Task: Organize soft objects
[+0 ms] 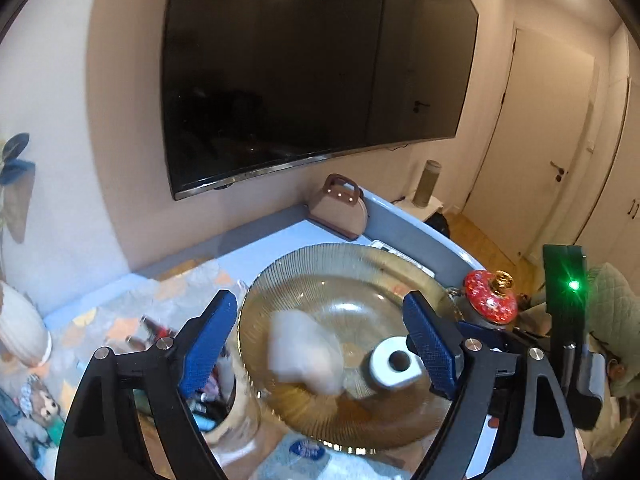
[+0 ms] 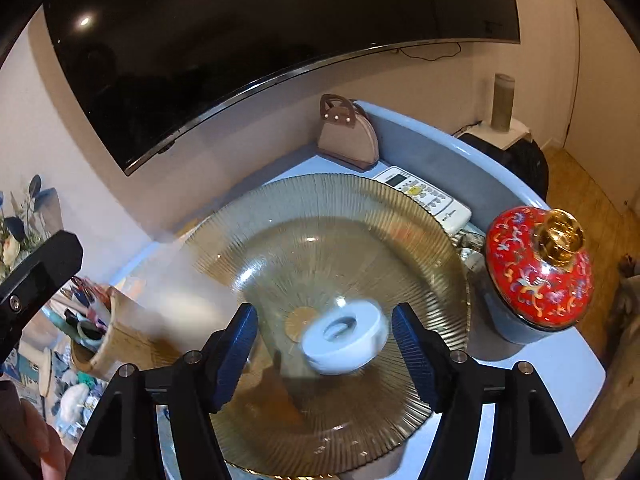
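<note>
Both grippers (image 1: 320, 336) (image 2: 322, 350) gape over ribbed amber glass plate (image 2: 360, 208) holding a white ring (image 2: 346, 336).

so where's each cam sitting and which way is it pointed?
Left wrist: on the left gripper, facing forward over the glass plate toward the TV; both open fingers show.
Right wrist: on the right gripper, same heading, closer; open fingers show.
Shared: plate, white ring, red jar, handbag.
</note>
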Available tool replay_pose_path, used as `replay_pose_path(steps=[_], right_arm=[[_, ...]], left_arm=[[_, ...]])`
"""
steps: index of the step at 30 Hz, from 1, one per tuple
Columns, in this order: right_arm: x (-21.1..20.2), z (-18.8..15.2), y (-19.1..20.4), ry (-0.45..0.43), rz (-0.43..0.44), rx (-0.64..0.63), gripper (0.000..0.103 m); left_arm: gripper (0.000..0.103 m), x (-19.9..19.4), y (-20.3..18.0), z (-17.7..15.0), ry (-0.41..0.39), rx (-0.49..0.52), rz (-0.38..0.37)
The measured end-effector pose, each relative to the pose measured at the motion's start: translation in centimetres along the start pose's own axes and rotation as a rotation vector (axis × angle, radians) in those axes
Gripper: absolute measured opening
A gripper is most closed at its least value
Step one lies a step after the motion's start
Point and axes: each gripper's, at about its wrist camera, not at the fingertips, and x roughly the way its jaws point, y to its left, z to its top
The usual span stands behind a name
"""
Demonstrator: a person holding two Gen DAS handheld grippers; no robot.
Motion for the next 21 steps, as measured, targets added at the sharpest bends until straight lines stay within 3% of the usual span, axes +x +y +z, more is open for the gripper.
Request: replay_pose_path(steps=[5,10,13,16,21], right_arm=[[-2.5,-1.3,0.9,-0.028,0.05,-0.005,0.068],[-6.8,-2.9,5.1,-0.086,0.137,-0.089,0.068],[-8.8,-4.5,8.5,-0.11,0.201,-0.162,0.068],[-10.5,-7.4,13.7,-0.111,0.303,-0.273,0.068],[-8.9,-13.2,21.8,-0.023,0.395,-0.464,0.068]], left_arm=[[0.084,-5.3,1.6,-1.0,-0.063,-0.031,0.021],[0.084,-13.2,4.7,-3.1,-0.153,-0.088,0.125],[0.084,-18.5,7.5,-4.9,-0.196,-0.159,0.209],[0.084,-23.4,11.7,-8.1,-0.223,-0.246,0.368],[0.085,-26.6,18.3,-15.6,-0.198,-0.422,0.519]])
